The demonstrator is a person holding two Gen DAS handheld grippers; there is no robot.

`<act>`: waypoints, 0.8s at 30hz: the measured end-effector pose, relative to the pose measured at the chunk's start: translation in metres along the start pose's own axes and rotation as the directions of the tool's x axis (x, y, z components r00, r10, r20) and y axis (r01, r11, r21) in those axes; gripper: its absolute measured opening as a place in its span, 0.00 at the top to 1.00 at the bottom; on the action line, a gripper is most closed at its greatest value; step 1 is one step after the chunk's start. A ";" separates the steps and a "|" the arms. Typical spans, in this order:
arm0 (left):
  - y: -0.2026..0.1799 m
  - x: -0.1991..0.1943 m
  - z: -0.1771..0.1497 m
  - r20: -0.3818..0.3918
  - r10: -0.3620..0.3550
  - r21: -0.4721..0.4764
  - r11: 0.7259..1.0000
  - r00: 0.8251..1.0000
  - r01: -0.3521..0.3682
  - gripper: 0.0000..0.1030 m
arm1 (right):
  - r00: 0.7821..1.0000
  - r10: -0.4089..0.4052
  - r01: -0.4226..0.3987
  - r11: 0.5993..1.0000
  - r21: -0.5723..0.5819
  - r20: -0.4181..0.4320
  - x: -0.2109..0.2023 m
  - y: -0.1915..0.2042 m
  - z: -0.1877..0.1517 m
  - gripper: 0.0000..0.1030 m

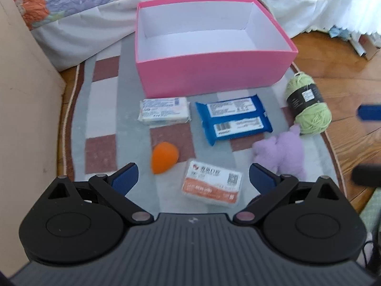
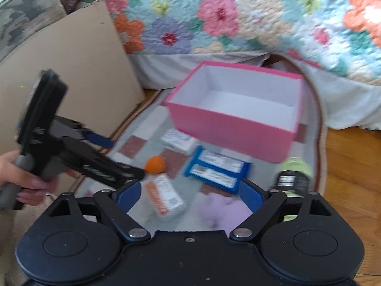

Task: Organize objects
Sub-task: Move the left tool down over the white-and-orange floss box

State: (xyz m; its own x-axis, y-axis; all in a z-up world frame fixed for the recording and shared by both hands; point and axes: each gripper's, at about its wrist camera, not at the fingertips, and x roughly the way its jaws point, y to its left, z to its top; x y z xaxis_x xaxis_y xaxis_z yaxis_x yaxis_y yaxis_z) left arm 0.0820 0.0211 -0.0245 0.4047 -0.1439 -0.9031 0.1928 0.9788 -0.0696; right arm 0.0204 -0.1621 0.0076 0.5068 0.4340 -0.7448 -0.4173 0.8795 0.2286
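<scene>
Floor rug [image 1: 104, 90] cluttered, pink box [image 1: 214, 74] empty. Both tools, left [image 1: 193, 177] and right [image 2: 190, 194], gape, holding nothing. Risk: crowded orange-label packet [image 1: 213, 186] and purple plush [image 1: 283, 152] get nudged; tools collide.

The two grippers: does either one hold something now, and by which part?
Nothing is held. The left gripper and the right gripper both stand open above the rug, with nothing pressed between their pads.

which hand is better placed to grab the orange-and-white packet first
Left. The left gripper, fingers open, has the orange-and-white packet nearly centred just ahead; the right gripper sees it off to its left.
</scene>
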 end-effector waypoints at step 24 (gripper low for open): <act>0.020 0.066 -0.022 0.010 -0.272 -0.137 0.953 0.962 0.270 0.33 | 0.991 0.105 -0.107 0.994 -0.010 -0.088 0.085 0.015 -0.042 0.28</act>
State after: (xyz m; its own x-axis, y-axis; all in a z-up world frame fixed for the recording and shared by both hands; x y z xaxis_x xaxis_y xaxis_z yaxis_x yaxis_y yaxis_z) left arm 0.0927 0.0345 -0.0952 0.3464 -0.4058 -0.8457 0.1711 0.9138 -0.3684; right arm 0.0257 -0.1204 -0.0783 0.3916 0.5055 -0.7688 -0.4768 0.8261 0.3003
